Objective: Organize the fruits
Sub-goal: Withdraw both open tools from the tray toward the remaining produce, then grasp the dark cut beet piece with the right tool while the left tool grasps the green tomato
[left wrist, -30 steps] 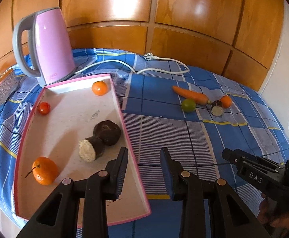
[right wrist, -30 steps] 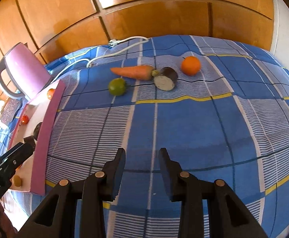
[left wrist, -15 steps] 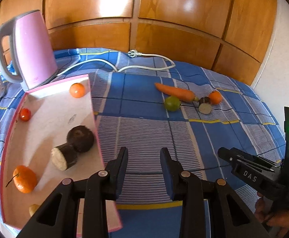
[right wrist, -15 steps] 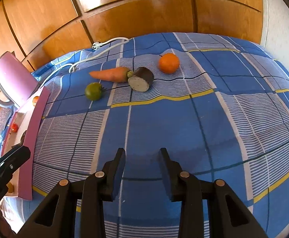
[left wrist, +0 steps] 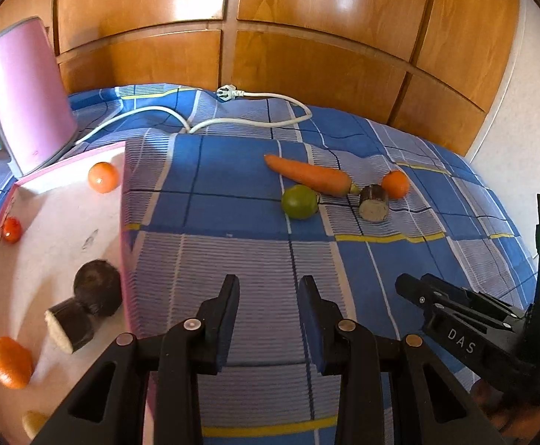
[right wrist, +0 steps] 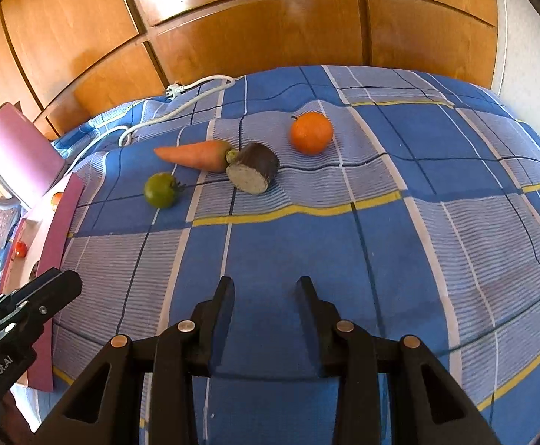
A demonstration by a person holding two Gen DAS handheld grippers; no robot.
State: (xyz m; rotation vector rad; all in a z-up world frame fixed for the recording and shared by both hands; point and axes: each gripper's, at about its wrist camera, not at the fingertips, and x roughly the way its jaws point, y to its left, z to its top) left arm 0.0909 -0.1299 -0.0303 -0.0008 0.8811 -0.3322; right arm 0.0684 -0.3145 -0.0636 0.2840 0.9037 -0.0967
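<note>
Both grippers (left wrist: pixel 268 296) (right wrist: pixel 264 296) nearer the carrot (right wrist: pixel 195 154) — jaws apart, empty.

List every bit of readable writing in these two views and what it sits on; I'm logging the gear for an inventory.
"DAS": white letters on the side of the right gripper, seen from the left wrist view.
"GenRobot.AI": white letters on the side of the left gripper, seen from the right wrist view.
A small mark low on the pink kettle is too small to read.
A faint scribble on the pink tray floor is not legible.
No other writing is visible.
</note>
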